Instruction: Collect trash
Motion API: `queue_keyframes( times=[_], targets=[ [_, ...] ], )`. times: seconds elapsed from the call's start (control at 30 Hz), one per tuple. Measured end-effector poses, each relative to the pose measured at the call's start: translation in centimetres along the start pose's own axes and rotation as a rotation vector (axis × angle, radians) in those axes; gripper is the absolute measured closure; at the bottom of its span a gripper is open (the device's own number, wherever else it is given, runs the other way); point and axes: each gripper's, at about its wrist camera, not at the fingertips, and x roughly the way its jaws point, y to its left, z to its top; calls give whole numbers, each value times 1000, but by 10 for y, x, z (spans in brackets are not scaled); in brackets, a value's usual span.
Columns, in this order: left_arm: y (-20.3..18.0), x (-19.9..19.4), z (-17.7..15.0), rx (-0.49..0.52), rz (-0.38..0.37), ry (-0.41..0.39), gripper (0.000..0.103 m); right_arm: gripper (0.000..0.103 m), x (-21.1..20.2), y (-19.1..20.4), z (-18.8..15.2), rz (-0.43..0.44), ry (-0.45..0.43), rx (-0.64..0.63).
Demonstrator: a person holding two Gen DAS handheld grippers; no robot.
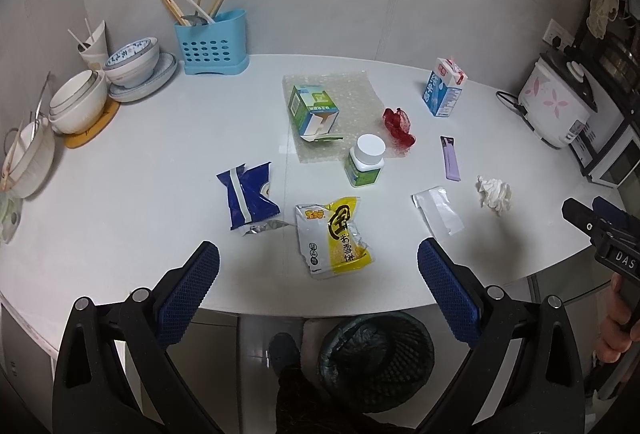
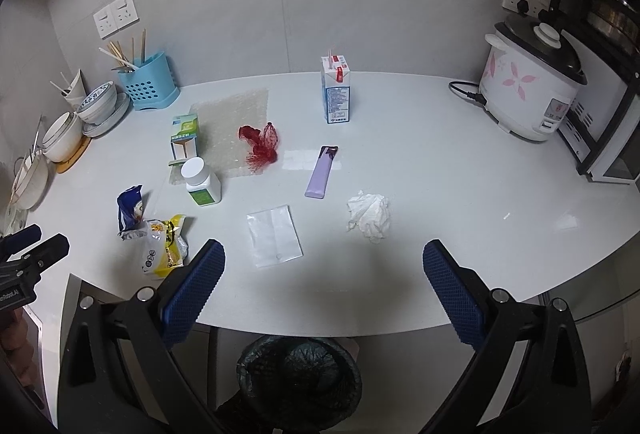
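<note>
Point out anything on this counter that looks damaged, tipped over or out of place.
The green and white carton lies tipped on the bubble wrap with its end flap torn open. The blue wrapper and yellow snack bag are ripped and crumpled. A wadded tissue sits loose nearby. Nothing looks spilled.

Before me on the surface lie a yellow snack wrapper, blue wrapper, crumpled tissue, red netting, perhaps empty cartons.
</note>
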Motion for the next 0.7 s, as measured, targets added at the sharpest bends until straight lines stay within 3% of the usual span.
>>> queue_keyframes(
  times=[0.7],
  targets=[
    [6, 14, 9, -12, 14, 12, 6, 8, 20, 7, 8, 10, 33, -16]
  ],
)
